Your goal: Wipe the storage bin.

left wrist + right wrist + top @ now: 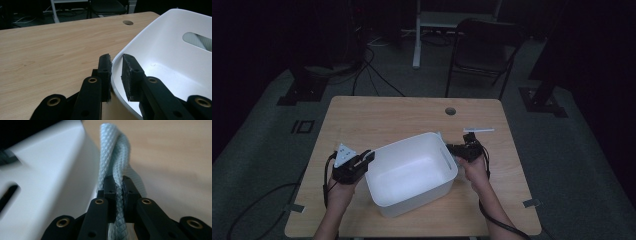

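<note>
Two grippers are at work on one white tub (412,175), which sits near the middle of the wooden bench (377,115), slightly turned against the bench edges.

Left gripper (368,158): at the tub's left wall, held by the person's left hand (341,192). In the left gripper view its fingers (130,75) straddle the rim, one outside the wall and one inside. The outer finger lies against the wall; a narrow gap shows beside the inner one near its tip. The fingers are drawn close about the wall and appear to pinch it.

Right gripper (455,148): just beside the tub's right wall, near the slot handle (446,159), held by the right hand (474,170). In the right gripper view its fingers (110,192) are pressed hard on a pale blue braided rope (115,157). The rope is doubled over, rising from between the fingers in a loop, with the tub wall (50,177) close on one side and bare bench on the other. The picture is somewhat blurred.

Other items: a small white strip (478,130) lies on the bench beyond the right gripper, apart from the tub. A round hole (450,111) is cut in the bench near its far edge. A folding chair (484,50) stands on the floor behind the bench.
</note>
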Demonstrator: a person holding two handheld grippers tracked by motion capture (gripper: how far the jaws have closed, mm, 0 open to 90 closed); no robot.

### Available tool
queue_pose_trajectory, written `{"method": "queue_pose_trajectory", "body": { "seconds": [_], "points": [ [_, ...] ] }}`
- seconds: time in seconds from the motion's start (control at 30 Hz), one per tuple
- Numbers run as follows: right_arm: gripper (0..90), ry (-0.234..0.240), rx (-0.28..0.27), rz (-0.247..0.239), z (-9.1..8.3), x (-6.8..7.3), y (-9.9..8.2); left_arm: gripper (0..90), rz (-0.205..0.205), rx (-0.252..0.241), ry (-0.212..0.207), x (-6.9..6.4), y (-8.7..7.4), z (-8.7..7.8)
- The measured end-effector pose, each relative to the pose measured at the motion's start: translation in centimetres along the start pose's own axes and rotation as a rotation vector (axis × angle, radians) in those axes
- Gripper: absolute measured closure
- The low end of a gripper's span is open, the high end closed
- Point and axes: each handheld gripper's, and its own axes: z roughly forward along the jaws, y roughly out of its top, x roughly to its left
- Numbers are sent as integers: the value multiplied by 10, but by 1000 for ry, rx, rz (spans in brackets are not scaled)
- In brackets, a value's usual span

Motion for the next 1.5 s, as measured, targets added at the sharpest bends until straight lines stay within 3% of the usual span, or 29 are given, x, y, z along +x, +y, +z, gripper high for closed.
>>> {"method": "queue_pose_trajectory", "body": {
  "seconds": [0.1, 0.2, 0.23, 0.43, 0.57, 0.7, 0.73, 0.9, 1.0, 1.07, 1.1, 1.23, 1.37, 1.5],
  "points": [
    [846, -8, 26, -28, 5, 0, 6, 775, -3, -2, 9, -1, 0, 0],
    [850, -44, 117, -53, 20, -7, -3, 775, -7, -7, 14, -1, -1, 0],
    [850, -44, 117, -53, 20, -7, -3, 775, -6, -5, 15, -1, -1, 0],
    [848, -68, 178, -2, 42, -24, -26, 776, -3, -3, 13, -1, 0, 0],
    [847, -63, 166, 15, 41, -26, -27, 775, -4, -5, 1, 0, -1, 0],
    [847, -71, 132, 15, 31, -24, -22, 773, -6, -8, -12, 2, -1, -1],
    [847, -57, 79, 20, 15, -22, -16, 768, -25, -14, -24, 3, -2, 0],
    [847, -61, 8, 8, -14, -14, -11, 765, -53, -7, -61, 8, -1, -1],
    [847, -41, -37, 18, -31, -12, -12, 768, -72, -31, -93, 15, 2, -5],
    [847, -37, -50, 23, -37, -12, -13, 723, -70, -39, -96, 18, 4, -6],
    [847, -39, -72, 28, -48, -12, -13, 710, -80, -34, -121, 24, 9, -6],
    [847, -23, -95, 33, -60, -10, -15, 628, -77, -29, -155, 29, 15, -4],
    [847, -12, -117, 32, -73, -8, -19, 561, -41, 8, -202, 33, 19, 4],
    [847, -25, -111, 28, -76, -7, -22, 562, -26, 39, -226, 33, 19, 10]
  ]
}}
